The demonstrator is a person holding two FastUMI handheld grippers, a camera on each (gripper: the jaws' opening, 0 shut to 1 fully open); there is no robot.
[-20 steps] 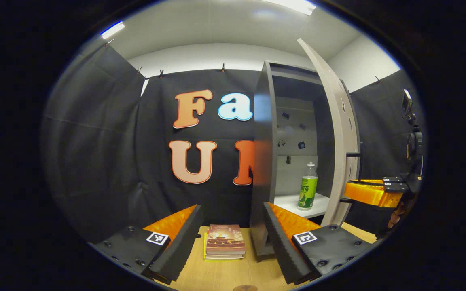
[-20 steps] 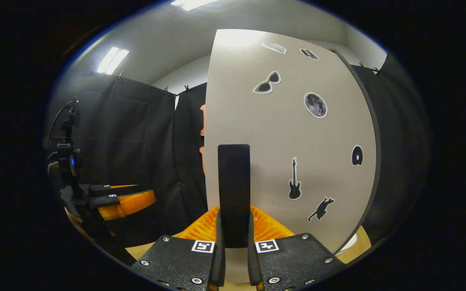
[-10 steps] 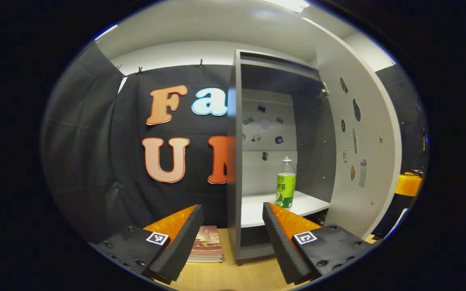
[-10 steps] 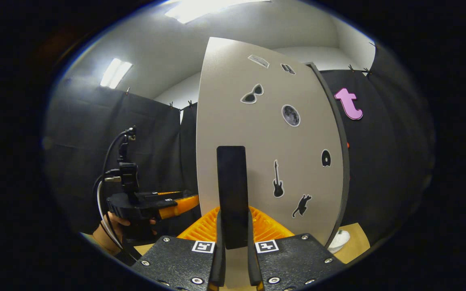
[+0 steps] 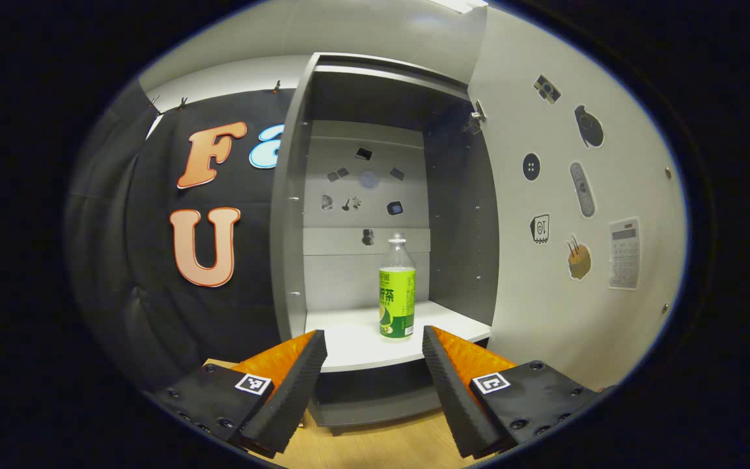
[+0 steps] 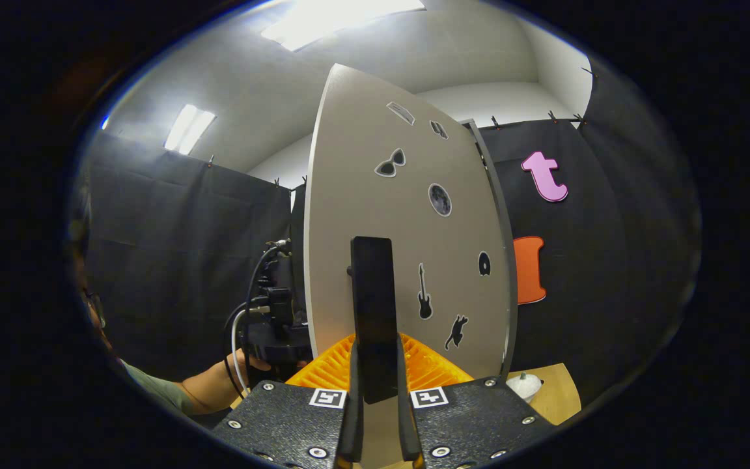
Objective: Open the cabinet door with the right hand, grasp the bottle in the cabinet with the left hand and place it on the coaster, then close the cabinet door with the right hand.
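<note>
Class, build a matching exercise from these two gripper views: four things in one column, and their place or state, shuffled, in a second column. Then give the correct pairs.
Things
1. bottle
2. cabinet door
3. left claw
4. right claw

Place or state
A. shut on the door handle
B. swung wide open
C. upright on the cabinet shelf
D. open, holding nothing, aimed at the cabinet

Pairs: 1-C, 2-B, 3-D, 4-A

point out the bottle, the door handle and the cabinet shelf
bottle (image 5: 397, 306): left gripper view, on its green label.
door handle (image 6: 374, 306): right gripper view, middle of the dark bar above the right gripper's closed fingers.
cabinet shelf (image 5: 349, 339): left gripper view, bare white surface left of the bottle.
</note>
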